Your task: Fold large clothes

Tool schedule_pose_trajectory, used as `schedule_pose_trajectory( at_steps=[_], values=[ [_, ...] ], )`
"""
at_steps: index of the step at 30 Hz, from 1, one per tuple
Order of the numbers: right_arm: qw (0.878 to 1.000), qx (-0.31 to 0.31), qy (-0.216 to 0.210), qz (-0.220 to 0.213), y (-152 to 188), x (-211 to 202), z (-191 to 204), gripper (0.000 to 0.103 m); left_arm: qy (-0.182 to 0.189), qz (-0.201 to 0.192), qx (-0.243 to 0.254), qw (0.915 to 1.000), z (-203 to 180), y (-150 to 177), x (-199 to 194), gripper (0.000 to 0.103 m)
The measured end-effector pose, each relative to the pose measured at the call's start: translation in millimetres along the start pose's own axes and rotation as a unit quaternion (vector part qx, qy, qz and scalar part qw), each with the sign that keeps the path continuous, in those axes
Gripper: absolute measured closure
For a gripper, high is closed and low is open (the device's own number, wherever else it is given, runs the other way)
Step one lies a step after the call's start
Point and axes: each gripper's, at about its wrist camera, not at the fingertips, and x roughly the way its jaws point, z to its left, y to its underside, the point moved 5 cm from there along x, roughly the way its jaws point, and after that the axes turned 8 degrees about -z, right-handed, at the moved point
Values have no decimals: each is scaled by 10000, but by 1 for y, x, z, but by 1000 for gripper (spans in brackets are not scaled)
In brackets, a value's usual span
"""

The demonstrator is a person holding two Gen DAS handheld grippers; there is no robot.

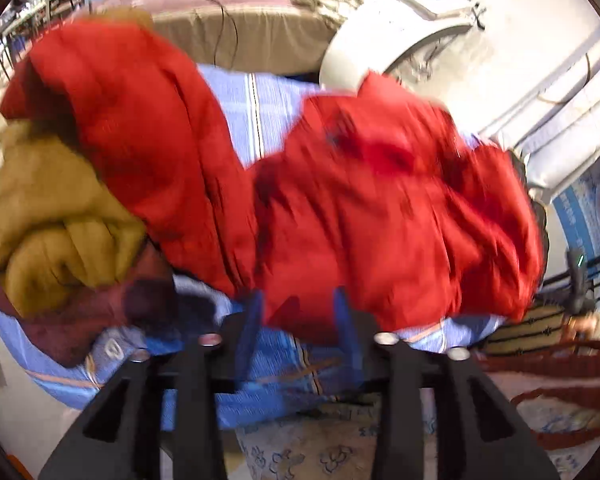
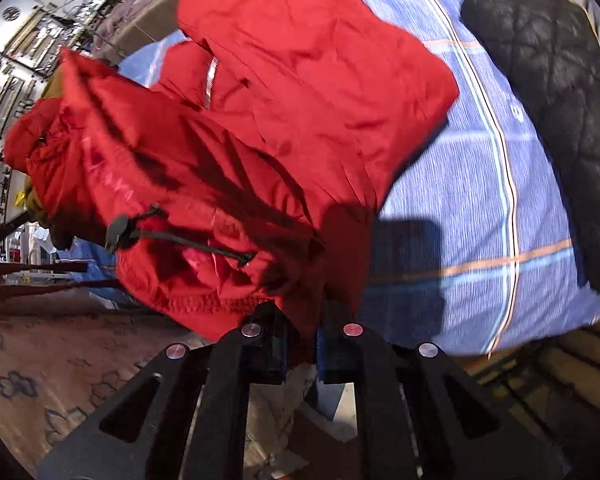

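Observation:
A large red jacket (image 1: 380, 200) lies crumpled across a bed with a blue plaid sheet (image 1: 256, 112). My left gripper (image 1: 298, 320) hovers at the jacket's near hem, its blue fingers apart and not pressing on the cloth. In the right wrist view the same red jacket (image 2: 280, 100) is bunched up, with a black drawcord and toggle (image 2: 118, 232) hanging at its hem. My right gripper (image 2: 302, 336) is shut on a fold of the red fabric at the jacket's near edge, above the blue plaid sheet (image 2: 460, 200).
A mustard garment (image 1: 52, 208) and a dark maroon one (image 1: 80, 320) are piled at the left of the bed. A black quilted garment (image 2: 548, 100) lies at the bed's far right. A patterned rug (image 2: 40, 380), a woven basket (image 1: 560, 400) and a white machine (image 1: 400, 32) surround the bed.

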Motion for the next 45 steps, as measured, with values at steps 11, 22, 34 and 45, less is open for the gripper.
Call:
schedule_pose_trajectory(
  at_steps=[11,22,34,45],
  values=[
    [9928,-60,1169,250,36,-23,-40,21,7,-150,477,9987,-9,-72,47,34],
    [9871,592,1020,-1085,-62,-65,-28,21,546,2014,1099,9718,-58,79,128,34],
    [9867,-674,1244,-796,-145,71,77,21,-129,2520,2367,9382,-37,128,159,16],
    [9814,-660,1453,-1068,-156,63,56,21,252,761,1426,9865,-60,-31,114,12]
  ],
)
